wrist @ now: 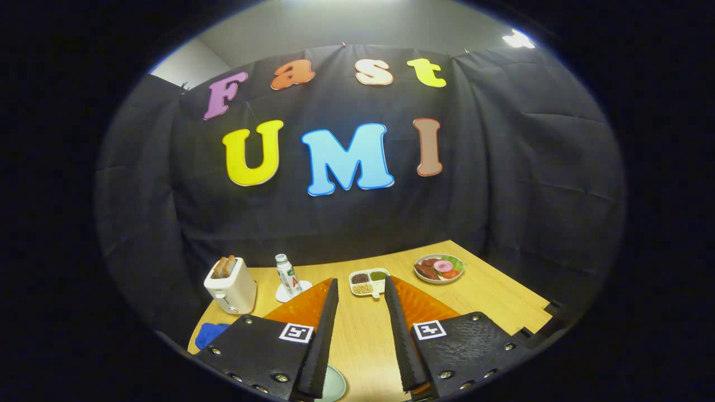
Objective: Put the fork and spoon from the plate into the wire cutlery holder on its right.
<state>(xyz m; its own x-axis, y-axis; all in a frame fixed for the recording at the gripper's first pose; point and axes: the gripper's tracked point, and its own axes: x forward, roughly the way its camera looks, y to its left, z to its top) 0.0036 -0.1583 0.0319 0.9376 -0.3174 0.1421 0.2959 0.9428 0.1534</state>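
My gripper (361,290) is open above the wooden table (491,301), its two black fingers spread wide with bare tabletop between them. Nothing is held. A sliver of a pale green plate (334,385) peeks out under the base of the left finger (324,329). I cannot make out a fork, a spoon or a wire holder from this angle.
Beyond the fingertips sit a white divided dish of grains (368,282), a plate of food (438,268) to the right, a small bottle on a white coaster (287,274), and a white toaster with toast (230,285) at left. A blue cloth (211,334) lies near the table's left edge.
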